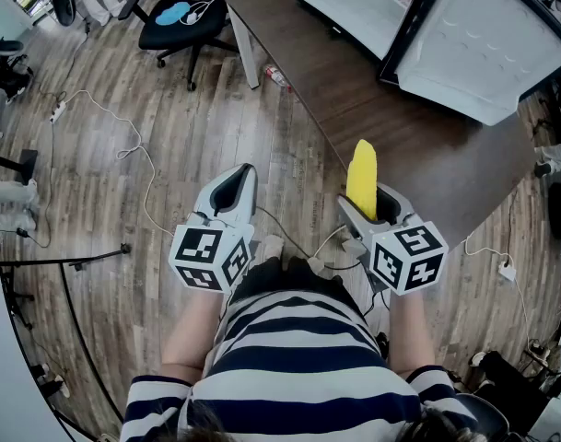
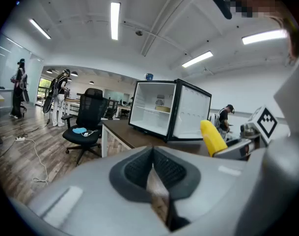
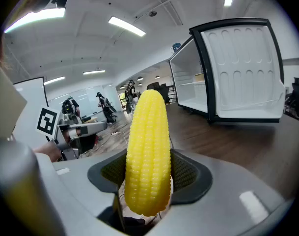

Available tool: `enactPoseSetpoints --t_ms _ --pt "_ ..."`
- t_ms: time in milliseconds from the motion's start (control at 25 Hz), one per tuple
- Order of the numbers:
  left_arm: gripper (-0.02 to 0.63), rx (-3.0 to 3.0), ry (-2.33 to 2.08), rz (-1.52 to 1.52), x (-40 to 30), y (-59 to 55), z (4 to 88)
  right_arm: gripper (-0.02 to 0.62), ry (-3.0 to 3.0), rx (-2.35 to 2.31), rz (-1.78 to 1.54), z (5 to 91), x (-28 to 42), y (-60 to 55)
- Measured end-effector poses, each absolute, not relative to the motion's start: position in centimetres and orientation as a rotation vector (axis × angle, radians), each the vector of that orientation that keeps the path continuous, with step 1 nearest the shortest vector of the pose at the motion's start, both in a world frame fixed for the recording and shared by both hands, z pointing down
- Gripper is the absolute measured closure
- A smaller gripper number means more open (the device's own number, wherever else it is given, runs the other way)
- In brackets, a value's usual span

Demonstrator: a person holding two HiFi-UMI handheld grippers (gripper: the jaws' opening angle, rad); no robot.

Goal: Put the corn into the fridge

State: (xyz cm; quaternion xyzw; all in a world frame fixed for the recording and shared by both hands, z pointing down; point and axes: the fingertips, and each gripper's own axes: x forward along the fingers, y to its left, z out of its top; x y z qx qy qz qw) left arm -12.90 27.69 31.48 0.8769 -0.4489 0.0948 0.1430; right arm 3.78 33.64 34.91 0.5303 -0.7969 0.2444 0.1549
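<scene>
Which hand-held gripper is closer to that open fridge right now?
Right. The right hand-held gripper, shut on the corn, is at the edge of the table, facing the fridge. The left hand-held gripper, shut and empty, is farther off over the floor.

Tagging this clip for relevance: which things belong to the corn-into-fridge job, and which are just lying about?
Job: corn; right gripper clamped on it; fridge, door open.
Lying about: office chair; floor cable; power strip.

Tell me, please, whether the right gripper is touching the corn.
Touching. The right gripper view shows the corn standing in the right gripper, both jaws pressed against its sides.
</scene>
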Motion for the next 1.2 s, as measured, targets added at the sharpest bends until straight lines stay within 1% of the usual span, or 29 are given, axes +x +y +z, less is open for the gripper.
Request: enactPoseSetpoints --t_ms 680,1000,1200 --pt "0.606 2.473 -1.374 0.278 -11.2 28.0 32.0 0.345 -2.318 1.423 0.679 35.5 6.0 32.8" --pt "0.606 2.427 -1.468 0.304 -14.0 29.4 32.0 0.345 -2.385 1.331 0.655 35.8 3.6 32.0" --pt "0.606 2.441 -1.443 0.252 -15.2 28.5 32.2 0.345 -2.371 1.300 0.650 36.0 1.7 31.7"
